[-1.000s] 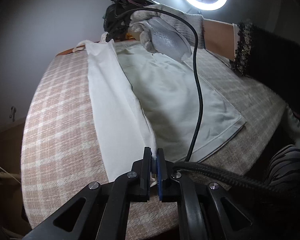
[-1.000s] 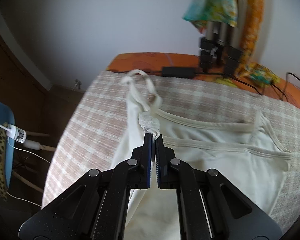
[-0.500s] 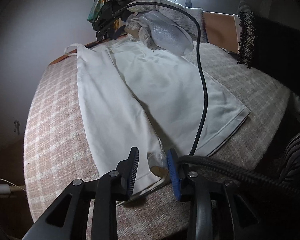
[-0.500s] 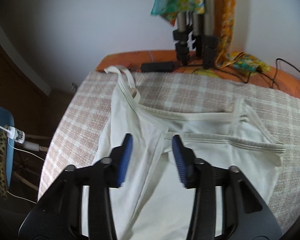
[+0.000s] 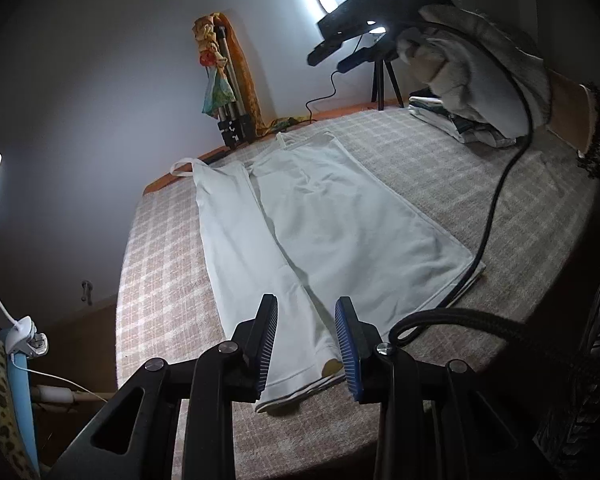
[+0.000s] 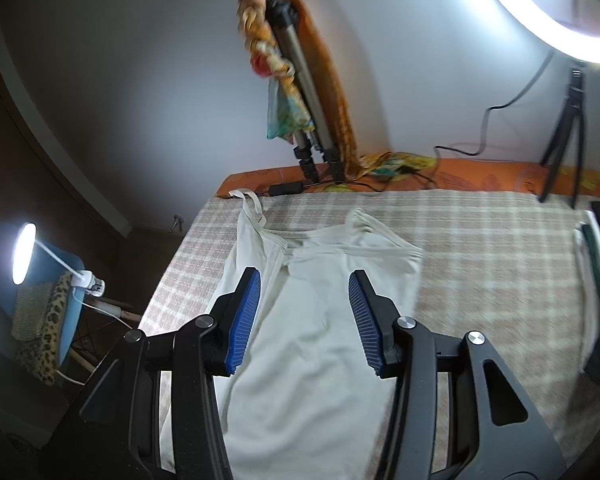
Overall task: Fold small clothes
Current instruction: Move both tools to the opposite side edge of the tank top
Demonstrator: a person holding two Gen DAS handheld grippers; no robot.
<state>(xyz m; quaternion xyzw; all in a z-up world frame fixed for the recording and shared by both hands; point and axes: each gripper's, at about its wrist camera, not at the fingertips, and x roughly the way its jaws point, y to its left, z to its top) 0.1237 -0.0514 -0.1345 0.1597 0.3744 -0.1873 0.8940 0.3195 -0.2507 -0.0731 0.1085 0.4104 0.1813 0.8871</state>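
A white strappy top (image 5: 320,220) lies flat on the checked table (image 5: 160,272), its left side folded over the middle. My left gripper (image 5: 306,340) is open and empty, raised above the hem end. My right gripper (image 6: 304,312) is open and empty, raised over the strap end of the top (image 6: 312,344). In the left wrist view the right gripper (image 5: 348,44) shows high at the upper right, held by a gloved hand (image 5: 468,64).
A stack of folded clothes (image 5: 456,122) lies at the table's far right. Tripods (image 6: 308,120) and cables stand along the orange back edge (image 6: 460,172). A ring light (image 6: 548,4) hangs above. A lamp (image 6: 24,252) and blue chair (image 6: 66,320) stand left of the table.
Both grippers held the top's folded edge a second ago, then opened and let go. Both have lifted up and back from the cloth, which now lies flat.
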